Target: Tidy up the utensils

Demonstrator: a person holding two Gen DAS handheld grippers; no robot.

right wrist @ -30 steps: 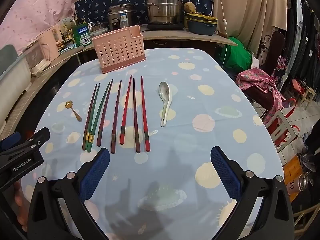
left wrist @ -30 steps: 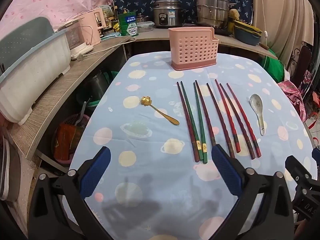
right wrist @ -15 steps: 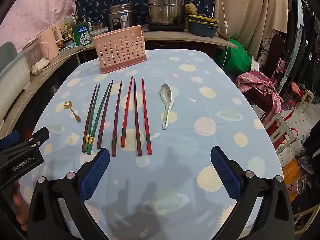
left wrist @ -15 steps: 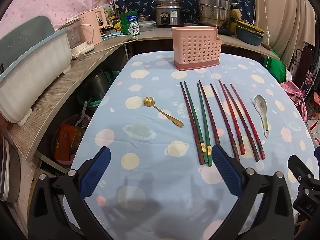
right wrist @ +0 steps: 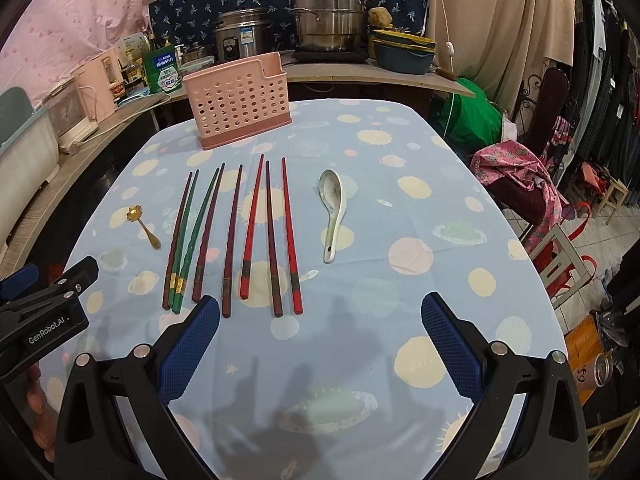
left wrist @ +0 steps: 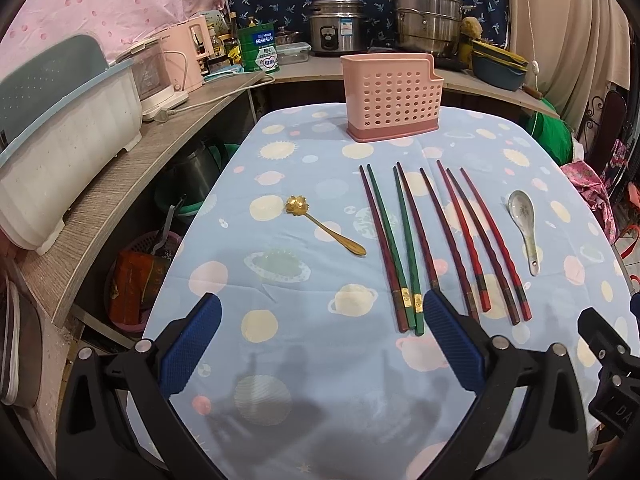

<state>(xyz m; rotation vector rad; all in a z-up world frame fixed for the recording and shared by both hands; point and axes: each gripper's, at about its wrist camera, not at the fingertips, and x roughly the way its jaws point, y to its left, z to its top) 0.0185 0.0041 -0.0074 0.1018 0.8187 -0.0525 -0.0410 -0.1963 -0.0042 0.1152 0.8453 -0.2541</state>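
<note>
Chopsticks (left wrist: 424, 236) lie loose — both grippers (left wrist: 320, 336) (right wrist: 320, 336) gape, empty.

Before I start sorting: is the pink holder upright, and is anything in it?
Upright: the pink holder stands on its base. Nothing pokes above its rim; inside cannot be seen.

"GenRobot.AI" stood in white on the left gripper (right wrist: 48, 312); the green canister's (right wrist: 161, 72) label was too small to read
</note>
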